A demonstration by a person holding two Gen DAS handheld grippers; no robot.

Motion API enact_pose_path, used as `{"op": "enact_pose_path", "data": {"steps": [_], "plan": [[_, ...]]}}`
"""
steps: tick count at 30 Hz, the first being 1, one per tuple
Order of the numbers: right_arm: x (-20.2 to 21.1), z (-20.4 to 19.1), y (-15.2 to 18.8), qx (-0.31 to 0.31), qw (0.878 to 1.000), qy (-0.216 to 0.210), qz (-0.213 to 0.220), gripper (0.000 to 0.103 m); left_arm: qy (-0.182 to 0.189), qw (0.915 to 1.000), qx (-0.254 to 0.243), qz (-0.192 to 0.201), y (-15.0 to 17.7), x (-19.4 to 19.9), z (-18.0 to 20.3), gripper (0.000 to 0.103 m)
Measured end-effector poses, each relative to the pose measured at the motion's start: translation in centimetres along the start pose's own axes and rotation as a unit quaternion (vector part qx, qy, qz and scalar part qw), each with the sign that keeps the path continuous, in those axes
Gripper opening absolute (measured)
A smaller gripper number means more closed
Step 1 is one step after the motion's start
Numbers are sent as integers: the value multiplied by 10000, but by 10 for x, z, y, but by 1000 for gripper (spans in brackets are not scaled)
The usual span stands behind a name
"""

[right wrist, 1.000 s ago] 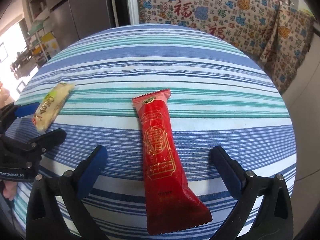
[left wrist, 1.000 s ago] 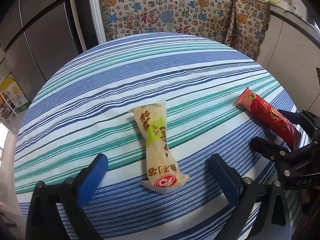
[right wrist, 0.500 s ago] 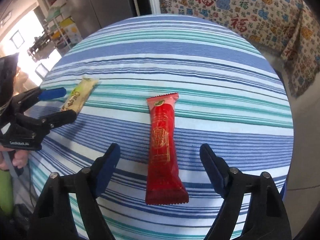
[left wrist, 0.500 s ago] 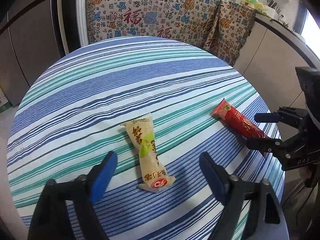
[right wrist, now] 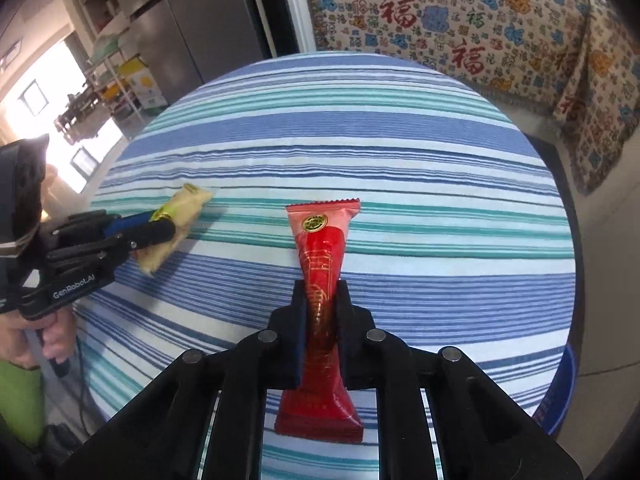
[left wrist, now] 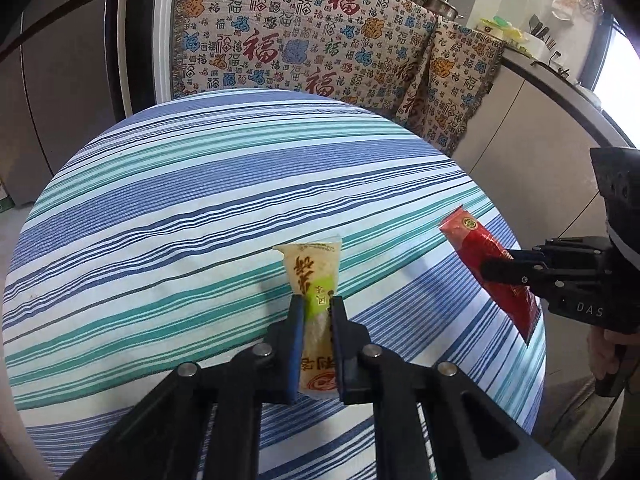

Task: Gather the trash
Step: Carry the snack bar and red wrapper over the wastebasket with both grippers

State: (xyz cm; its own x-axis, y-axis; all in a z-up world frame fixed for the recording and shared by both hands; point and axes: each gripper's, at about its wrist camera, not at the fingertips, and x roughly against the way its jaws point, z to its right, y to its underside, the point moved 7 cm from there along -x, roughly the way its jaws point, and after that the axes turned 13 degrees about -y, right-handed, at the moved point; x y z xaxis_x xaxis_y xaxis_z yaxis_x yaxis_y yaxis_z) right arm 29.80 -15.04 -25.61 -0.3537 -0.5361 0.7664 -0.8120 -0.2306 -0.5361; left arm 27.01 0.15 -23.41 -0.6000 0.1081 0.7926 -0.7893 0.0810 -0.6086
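My left gripper [left wrist: 316, 306] is shut on a yellow snack wrapper [left wrist: 313, 270] with a green patch and holds it above the striped round table [left wrist: 200, 200]. My right gripper [right wrist: 322, 294] is shut on a long red snack wrapper [right wrist: 322, 248] and holds it above the table. In the left wrist view the red wrapper [left wrist: 476, 250] shows at the right, pinched by the right gripper [left wrist: 496, 266]. In the right wrist view the yellow wrapper [right wrist: 188, 206] shows at the left, pinched by the left gripper [right wrist: 162, 226].
A patterned cloth [left wrist: 304, 40] hangs behind the table. A grey fridge [right wrist: 200, 28] stands at the back left. A counter with pots [left wrist: 540, 64] runs along the right. A blue bin rim [right wrist: 560, 396] shows below the table's right edge.
Both grippers have shut on their wrappers, which lay flat on the table between open fingers before. Both wrappers are now lifted off the cloth.
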Motion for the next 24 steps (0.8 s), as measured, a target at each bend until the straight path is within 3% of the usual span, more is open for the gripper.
{"op": "enact_pose_path", "data": {"steps": [6,13,24], "plan": [[17,18,14,-408,9989,-53,214,10,247,9995,-190,-44,5,5,39,13],[96,57,35,-726,9939,282,776,9,748,9954,-595,114,5,25,118,13],[207,185,100,-1689,9707,1121,1286,9,1682,9752,-1416,250,-18,42,311,13]]}}
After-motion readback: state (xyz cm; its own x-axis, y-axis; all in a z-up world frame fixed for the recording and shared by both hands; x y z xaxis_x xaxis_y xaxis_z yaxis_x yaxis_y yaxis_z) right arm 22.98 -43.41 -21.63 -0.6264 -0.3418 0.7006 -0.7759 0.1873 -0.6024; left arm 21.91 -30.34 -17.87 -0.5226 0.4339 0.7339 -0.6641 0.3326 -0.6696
